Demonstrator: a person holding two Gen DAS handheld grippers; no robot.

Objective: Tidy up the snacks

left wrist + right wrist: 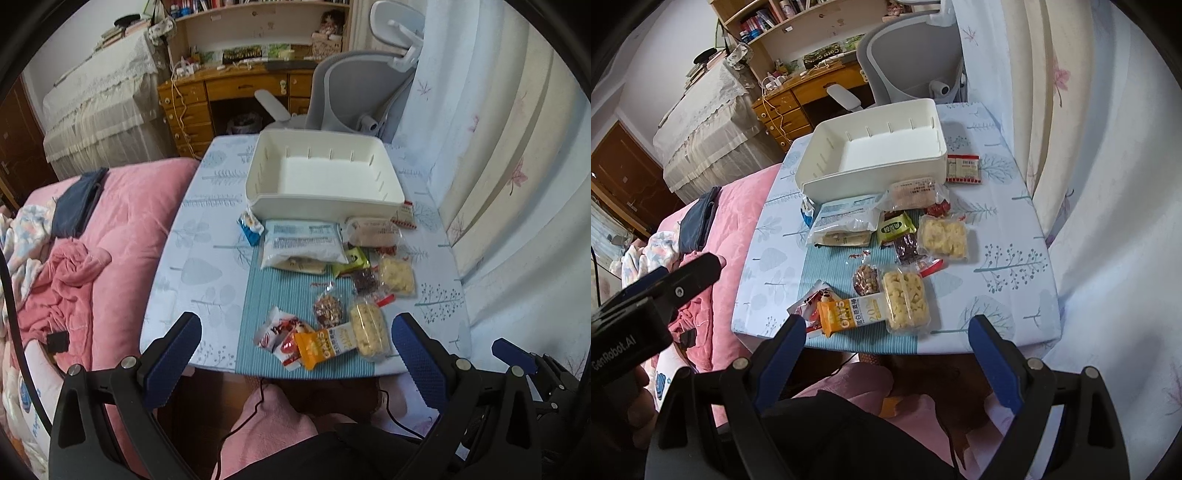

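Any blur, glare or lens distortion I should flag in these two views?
Left wrist view: sharp, soft even light, black corners; the table edges bow and the white bin looks stretched. Right wrist view: same curving, bin tilted, no glare on the oat bar.

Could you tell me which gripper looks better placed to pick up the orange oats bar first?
Probably the left gripper: its open jaws frame the oats bar. The right gripper, also open, frames it off-centre.
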